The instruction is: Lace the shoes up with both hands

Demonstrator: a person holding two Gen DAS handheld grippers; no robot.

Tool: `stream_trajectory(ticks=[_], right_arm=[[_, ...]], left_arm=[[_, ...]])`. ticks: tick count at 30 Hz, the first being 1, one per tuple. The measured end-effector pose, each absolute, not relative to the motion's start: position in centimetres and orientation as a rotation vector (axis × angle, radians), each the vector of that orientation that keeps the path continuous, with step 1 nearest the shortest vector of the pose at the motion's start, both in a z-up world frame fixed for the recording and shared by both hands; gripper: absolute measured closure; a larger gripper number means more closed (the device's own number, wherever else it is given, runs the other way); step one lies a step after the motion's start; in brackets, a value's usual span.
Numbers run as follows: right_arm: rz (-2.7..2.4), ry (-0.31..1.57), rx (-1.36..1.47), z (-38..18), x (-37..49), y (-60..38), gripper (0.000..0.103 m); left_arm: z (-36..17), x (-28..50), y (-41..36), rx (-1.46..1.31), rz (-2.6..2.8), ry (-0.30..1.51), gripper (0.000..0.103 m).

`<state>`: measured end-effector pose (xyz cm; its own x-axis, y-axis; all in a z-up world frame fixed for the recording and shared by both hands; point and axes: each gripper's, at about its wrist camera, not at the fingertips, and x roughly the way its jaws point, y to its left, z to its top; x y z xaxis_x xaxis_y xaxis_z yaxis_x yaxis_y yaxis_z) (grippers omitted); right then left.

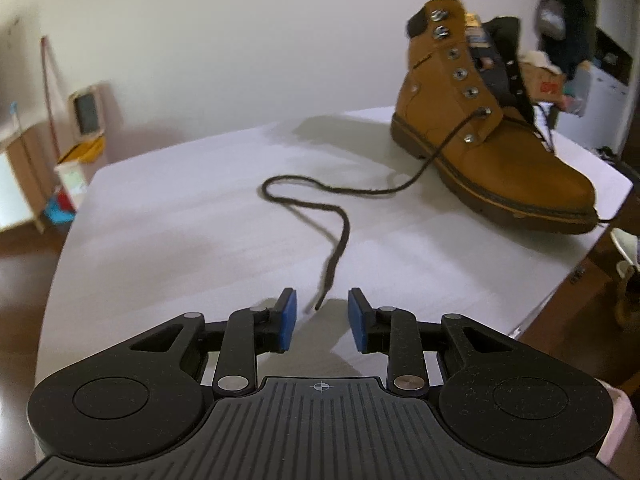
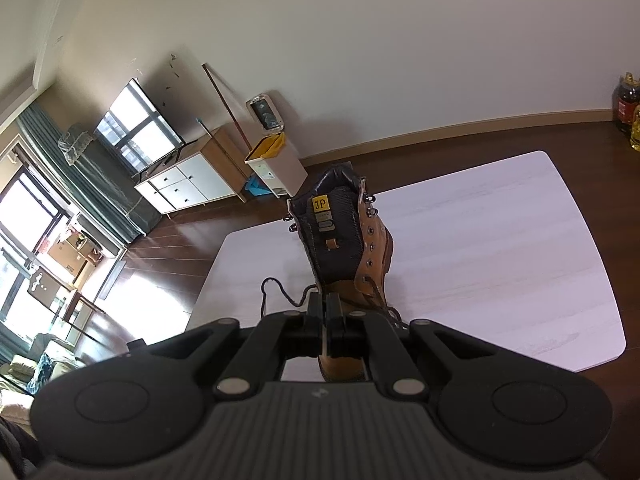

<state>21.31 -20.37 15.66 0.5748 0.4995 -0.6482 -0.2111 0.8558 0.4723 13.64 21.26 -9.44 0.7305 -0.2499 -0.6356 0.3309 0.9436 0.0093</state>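
A tan leather boot [image 1: 500,160] stands at the far right of the white table [image 1: 180,220], toe toward the right edge. A dark lace [image 1: 340,216] leaves a lower eyelet and snakes across the table. Its tip lies just ahead of my left gripper [image 1: 322,312], which is open, with nothing between the blue pads [image 1: 289,318]. In the right wrist view my right gripper [image 2: 324,308] is shut just above the boot [image 2: 374,256] near its toe, facing the black tongue [image 2: 332,236]. A lace loop [image 2: 276,290] lies to its left. No lace shows between its fingers.
The boot's toe is close to the table edge [image 1: 616,196]. A white bin with a yellow liner [image 2: 272,160] and a low cabinet [image 2: 188,184] stand on the dark wood floor beyond the table. Bare table [image 2: 500,240] spreads right of the boot. A pink sleeve [image 1: 620,428] shows.
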Motion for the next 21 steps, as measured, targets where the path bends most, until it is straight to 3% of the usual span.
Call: stream_trajectory(ticks=[4, 7, 8, 15, 21], right_arm=[[0.426, 0.868, 0.359, 15.5, 21.3, -20.2, 0.101], [0.425, 0.871, 0.355, 15.4, 21.3, -20.1, 0.101], [0.426, 0.871, 0.355, 15.4, 21.2, -20.0, 0.101], [0.439, 0.863, 0.349, 15.8, 20.9, -19.4, 0.101], [0.469, 0.849, 0.358, 17.4, 19.9, -19.5, 0.101]], left_arm=[[-9.8, 13.7, 21.8, 0.136, -0.353, 0.649, 0.078], [-10.0, 13.6, 22.1, 0.149, -0.358, 0.637, 0.091], [-9.9, 13.6, 22.1, 0.155, -0.365, 0.639, 0.101], [-8.1, 13.0, 20.5, 0.11, -0.308, 0.707, 0.102], [-1.4, 9.8, 17.8, -0.094, -0.388, 0.739, 0.102]])
